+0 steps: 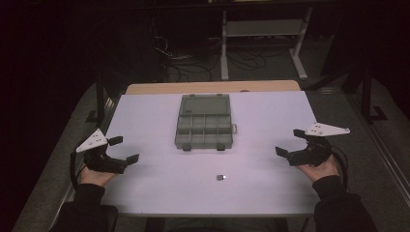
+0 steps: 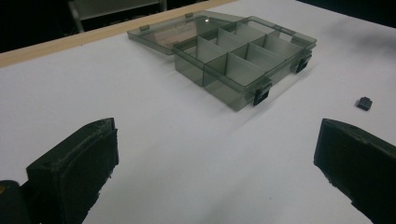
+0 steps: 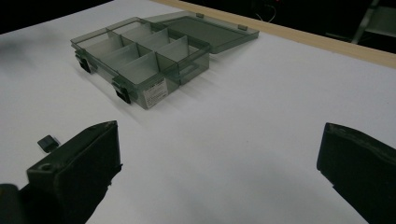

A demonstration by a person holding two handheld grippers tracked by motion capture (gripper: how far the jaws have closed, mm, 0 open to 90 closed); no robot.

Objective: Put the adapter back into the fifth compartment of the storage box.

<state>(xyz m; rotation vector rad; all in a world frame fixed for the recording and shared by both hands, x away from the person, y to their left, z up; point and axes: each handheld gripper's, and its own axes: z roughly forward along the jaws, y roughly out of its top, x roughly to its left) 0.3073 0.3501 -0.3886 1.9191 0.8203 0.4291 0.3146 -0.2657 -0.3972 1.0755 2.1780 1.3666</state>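
Note:
A smoky clear plastic organiser box point(image 1: 205, 123) lies open in the middle of the white table, its lid folded back and its several compartments bare point(image 2: 233, 51) point(image 3: 140, 49). A small dark square part point(image 1: 221, 178) rests on the table in front of it, also seen as a small dark part point(image 2: 364, 103) point(image 3: 48, 143). My left gripper point(image 1: 124, 149) hovers open at the table's left edge with nothing between its jaws point(image 2: 215, 172). My right gripper point(image 1: 289, 142) hovers open at the right edge, likewise holding nothing point(image 3: 219, 172).
The white table top point(image 1: 145, 111) has a wooden strip point(image 1: 212, 87) along its far edge. Beyond it stand a metal frame point(image 1: 263, 38) and loose cables point(image 1: 193, 65) on a dark floor.

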